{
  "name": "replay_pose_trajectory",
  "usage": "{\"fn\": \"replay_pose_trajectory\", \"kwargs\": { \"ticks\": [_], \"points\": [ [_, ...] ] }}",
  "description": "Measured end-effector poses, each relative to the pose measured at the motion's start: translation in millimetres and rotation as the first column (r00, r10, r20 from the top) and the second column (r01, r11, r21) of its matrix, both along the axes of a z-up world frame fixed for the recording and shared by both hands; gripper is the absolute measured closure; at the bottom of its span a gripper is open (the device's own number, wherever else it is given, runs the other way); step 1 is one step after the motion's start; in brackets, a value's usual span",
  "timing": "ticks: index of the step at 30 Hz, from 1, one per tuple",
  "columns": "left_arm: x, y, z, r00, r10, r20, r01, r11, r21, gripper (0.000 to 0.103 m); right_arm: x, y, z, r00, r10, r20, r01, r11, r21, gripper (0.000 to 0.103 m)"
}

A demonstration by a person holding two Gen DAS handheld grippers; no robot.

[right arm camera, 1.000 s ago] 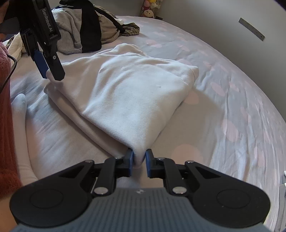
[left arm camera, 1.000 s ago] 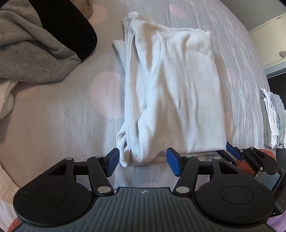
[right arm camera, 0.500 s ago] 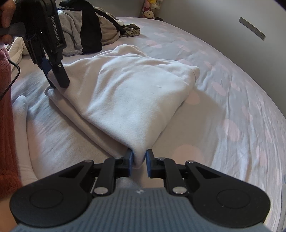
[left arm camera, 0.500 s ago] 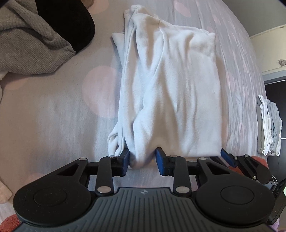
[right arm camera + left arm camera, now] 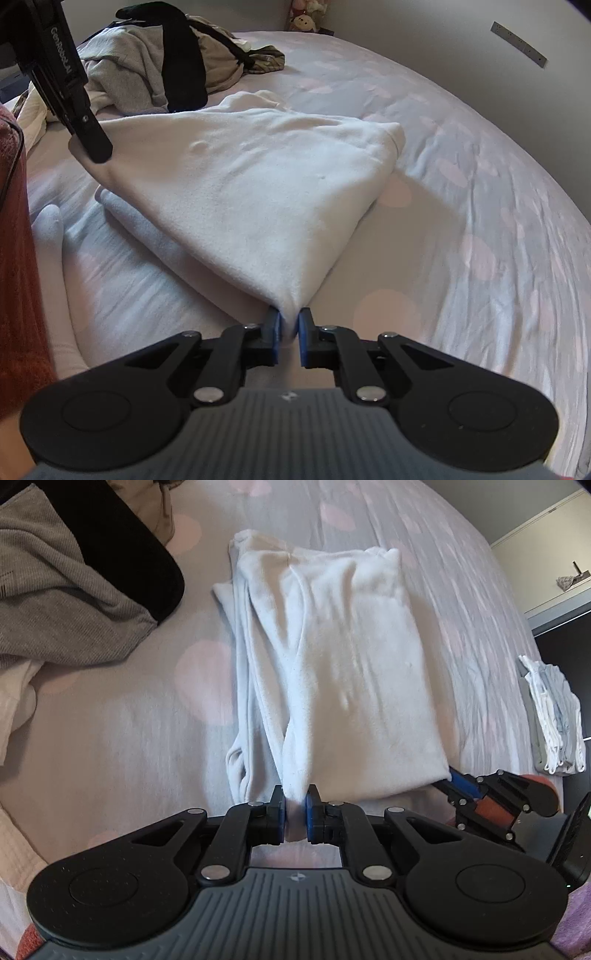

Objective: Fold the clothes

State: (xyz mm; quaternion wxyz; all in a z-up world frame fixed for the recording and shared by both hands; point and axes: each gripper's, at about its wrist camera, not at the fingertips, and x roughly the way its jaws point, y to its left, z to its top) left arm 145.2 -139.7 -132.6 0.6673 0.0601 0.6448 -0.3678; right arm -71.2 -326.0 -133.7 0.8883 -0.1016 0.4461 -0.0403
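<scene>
The bed, covered in a pale sheet with pink spots, carries the white garment at its middle. The garment is already folded into a long band whose long axis runs from the near edge away to the far end. Both claws sit at that near edge, so the cloth lies straight ahead of each, and the likely move is to carry the near end over toward the far one.

The left gripper is closed on the near left corner; the right gripper is closed on the near right corner, and the hem between them is lifted and taut.

The fabric looks soft, thick and fleecy, with several layers showing along its left side. A heap of unfolded clothes lies far left.
</scene>
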Motion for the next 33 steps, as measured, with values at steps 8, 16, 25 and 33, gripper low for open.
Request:
{"fn": "replay_pose_trajectory", "kwargs": {
  "ticks": [8,16,25,33],
  "points": [
    [9,-20,-27,0.998,-0.015,-0.064,0.023,0.991,0.130,0.091,8,-1,-9,0.997,0.032,-0.077,-0.032,0.999,-0.004,0.091],
    [4,0,8,1.000,0.016,-0.023,-0.017,0.999,-0.030,0.047,-11,-7,15,0.998,0.058,-0.027,-0.057,0.997,0.049,0.063],
    [19,-9,20,0.969,0.175,0.174,-0.143,0.973,-0.183,0.026,-10,-51,43,0.981,-0.105,0.162,0.069,0.974,0.216,0.049],
    [22,-44,5,0.917,0.254,0.307,-0.178,0.950,-0.256,0.026,21,-78,33,0.954,-0.235,0.187,0.157,0.921,0.357,0.027]
  ]
}}
